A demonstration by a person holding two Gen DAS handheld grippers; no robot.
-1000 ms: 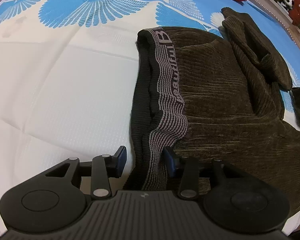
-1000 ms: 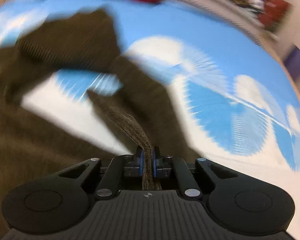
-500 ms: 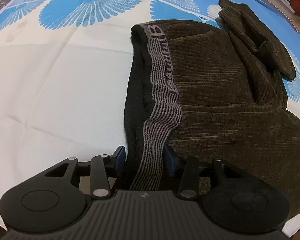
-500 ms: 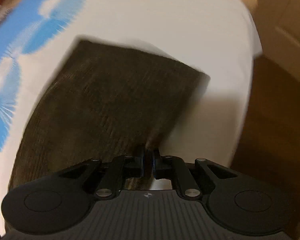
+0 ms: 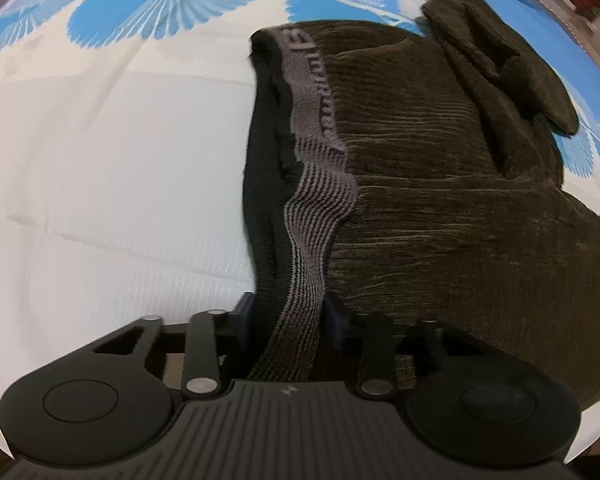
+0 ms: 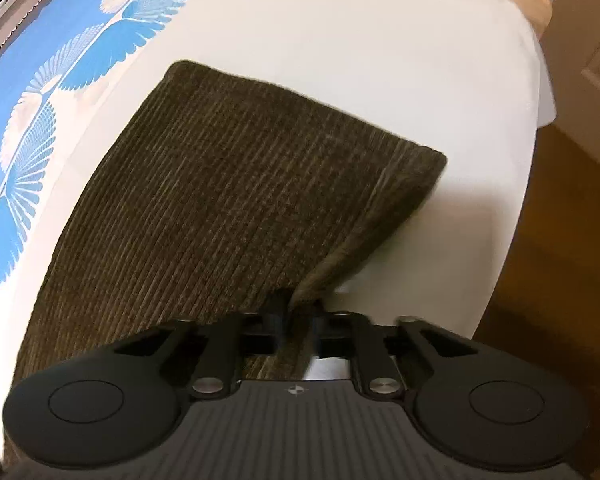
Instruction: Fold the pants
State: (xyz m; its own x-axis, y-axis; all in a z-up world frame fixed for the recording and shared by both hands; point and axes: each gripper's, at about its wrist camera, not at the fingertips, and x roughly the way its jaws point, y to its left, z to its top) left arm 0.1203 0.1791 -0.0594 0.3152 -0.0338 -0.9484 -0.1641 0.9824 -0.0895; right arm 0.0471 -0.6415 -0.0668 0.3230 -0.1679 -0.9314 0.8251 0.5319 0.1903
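While the left tongs (image 5: 286,316) have just been closing around the waistband (image 5: 320,200), the striped grey band and the black lining beside it run up between the jaws, and the pads look pressed against the bunched cloth on both sides. From that grip the waistband stretches away toward the far side of the bed (image 5: 100,160), so the top of the pants (image 5: 440,184) lies ahead of these tongs and spreads to their right. A loose fold of the same dark corduroy is heaped at the far right.

The right tongs (image 6: 298,320) are pinched shut on the near corner of a pant leg's hem (image 6: 404,200). That leg (image 6: 220,208) lies flat on the white part of the bed, its long axis running from the hem back toward the near left, under the tongs' body. The hem end sits close to the bed's right edge, with wooden floor (image 6: 540,260) beyond.

Each hand holds one end, so the fold probably turns on bringing hem toward waistband. No containers are in sight.
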